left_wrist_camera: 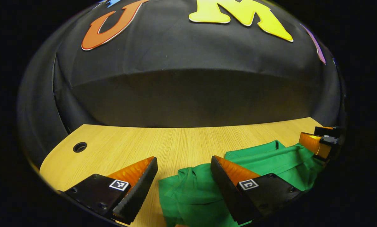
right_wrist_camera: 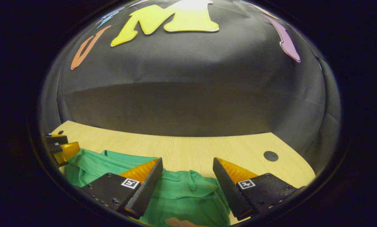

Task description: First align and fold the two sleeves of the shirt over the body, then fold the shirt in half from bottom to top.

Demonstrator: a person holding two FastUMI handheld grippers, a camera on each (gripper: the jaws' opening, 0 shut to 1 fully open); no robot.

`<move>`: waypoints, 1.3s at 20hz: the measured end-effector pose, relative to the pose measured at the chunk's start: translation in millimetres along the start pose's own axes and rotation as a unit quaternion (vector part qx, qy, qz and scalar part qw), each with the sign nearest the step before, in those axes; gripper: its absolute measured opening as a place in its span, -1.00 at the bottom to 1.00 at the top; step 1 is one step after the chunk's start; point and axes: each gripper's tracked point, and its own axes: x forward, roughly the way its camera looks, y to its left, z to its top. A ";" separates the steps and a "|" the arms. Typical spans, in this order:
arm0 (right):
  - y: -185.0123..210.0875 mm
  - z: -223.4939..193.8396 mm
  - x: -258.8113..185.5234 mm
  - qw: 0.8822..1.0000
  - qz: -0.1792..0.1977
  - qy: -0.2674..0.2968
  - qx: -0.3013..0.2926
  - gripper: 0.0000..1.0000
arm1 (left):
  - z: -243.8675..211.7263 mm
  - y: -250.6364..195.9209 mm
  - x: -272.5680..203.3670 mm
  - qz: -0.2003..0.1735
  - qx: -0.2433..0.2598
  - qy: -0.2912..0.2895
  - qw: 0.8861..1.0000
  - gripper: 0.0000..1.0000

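Rumpled green shirt (left_wrist_camera: 194, 192) on wooden table (left_wrist_camera: 175, 142), both jaws apart.

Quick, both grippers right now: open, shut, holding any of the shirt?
Left gripper: open, holding nothing, over the green shirt.
Right gripper: open, holding nothing, over the shirt too.

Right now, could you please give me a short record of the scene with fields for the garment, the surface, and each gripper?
garment: crumpled green fabric shirt, lying bunched on the table, not yet folded flat
surface: light wooden table with a round cable hole
left gripper: fingers apart, open above the shirt's edge, gripping nothing
right gripper: fingers apart, open over the shirt, gripping nothing
backdrop: black cloth wall behind the table
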 end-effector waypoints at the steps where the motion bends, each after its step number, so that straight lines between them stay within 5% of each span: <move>1: -0.2 6.0 -6.4 1.000 -0.002 -0.008 -0.002 0.94 | 3.6 -1.0 -5.4 -0.001 -0.002 -0.004 1.000 1.00; 9: 0.3 32.5 -104.1 0.998 -0.015 -0.055 -0.028 0.92 | 24.9 -28.0 -79.8 -0.018 -0.004 -0.041 0.999 1.00; 19: -27.1 71.4 -298.3 0.992 0.011 -0.125 -0.009 0.91 | 52.8 -39.9 -266.1 -0.010 0.006 -0.116 0.993 1.00; 26: -51.5 34.1 -429.2 0.986 0.029 -0.160 -0.018 0.90 | 31.8 -56.2 -383.5 -0.003 0.018 -0.145 0.989 1.00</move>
